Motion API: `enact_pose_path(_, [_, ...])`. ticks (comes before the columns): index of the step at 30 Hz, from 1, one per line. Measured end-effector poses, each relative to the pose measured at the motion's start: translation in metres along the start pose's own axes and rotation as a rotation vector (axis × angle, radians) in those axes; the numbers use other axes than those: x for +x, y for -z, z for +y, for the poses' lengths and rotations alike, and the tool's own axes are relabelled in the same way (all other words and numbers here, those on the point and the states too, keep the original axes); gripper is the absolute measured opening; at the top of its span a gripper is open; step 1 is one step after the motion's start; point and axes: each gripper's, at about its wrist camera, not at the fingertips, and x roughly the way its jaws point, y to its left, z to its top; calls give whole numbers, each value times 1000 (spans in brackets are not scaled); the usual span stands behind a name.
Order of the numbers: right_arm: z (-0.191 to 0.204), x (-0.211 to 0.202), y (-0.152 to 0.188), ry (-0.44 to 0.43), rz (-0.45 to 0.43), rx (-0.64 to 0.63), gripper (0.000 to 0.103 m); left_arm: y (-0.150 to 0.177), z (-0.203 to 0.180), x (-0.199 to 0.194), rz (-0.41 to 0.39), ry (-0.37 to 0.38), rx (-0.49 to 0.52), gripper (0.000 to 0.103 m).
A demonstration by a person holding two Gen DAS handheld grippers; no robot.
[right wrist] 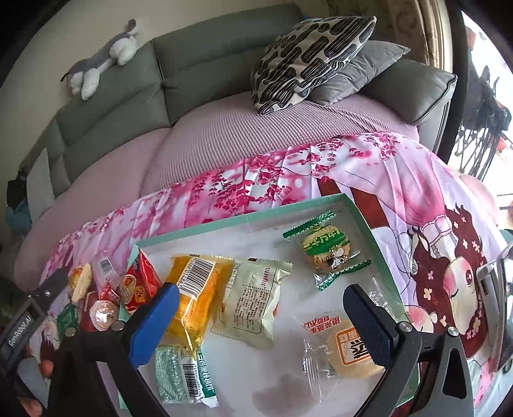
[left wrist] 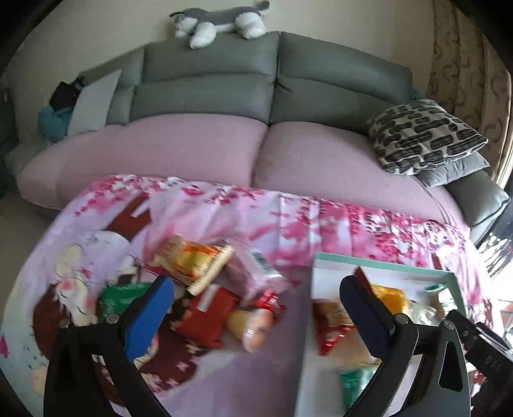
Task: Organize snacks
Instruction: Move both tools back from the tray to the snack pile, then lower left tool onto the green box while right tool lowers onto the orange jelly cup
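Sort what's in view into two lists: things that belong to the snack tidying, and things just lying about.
Belongs to the job:
- tray with teal rim
- orange packet, cream packet, green biscuit packet, clear bun packet in it
- loose snack pile on the cloth
- left gripper and right gripper, both open

Just lying about:
- plush toy
- patterned cushion
- grey cushion
- sofa

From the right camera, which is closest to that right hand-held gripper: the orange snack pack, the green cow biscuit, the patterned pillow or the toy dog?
From the right hand-held gripper:
1. Orange snack pack, in the tray beside its left finger.
2. Green cow biscuit, further back in the tray.
3. Patterned pillow, on the sofa seat.
4. Toy dog, atop the sofa back, far left.
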Motion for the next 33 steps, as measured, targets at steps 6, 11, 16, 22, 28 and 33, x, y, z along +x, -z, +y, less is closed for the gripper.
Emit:
enact_pose_path(6, [19,-5,-1,-31,-55,-29,103,-7,35,-6,-48,-85,-40,103])
enact_pose_path(11, [49,-3,2,-58,-63,-94,103,-12,74,-11,-72,-136,-118,103])
enact_pose_path(16, [79,-6,5,-94,-83,-136,103,-15,111,-19,-93,-202,-171,103])
enact_pose_path(22, [112,-7,11,-159,-77,-157,103,-14,154,-31,-104,-263,-227,103])
enact_pose_path(28, [146,-5,18,-273,-53,-153,103,-8,186,-36,-76,-296,-293,103])
enact_pose_path(33, [169,1,24,-334,-22,-171,103,-4,199,-34,-49,-292,-336,103])
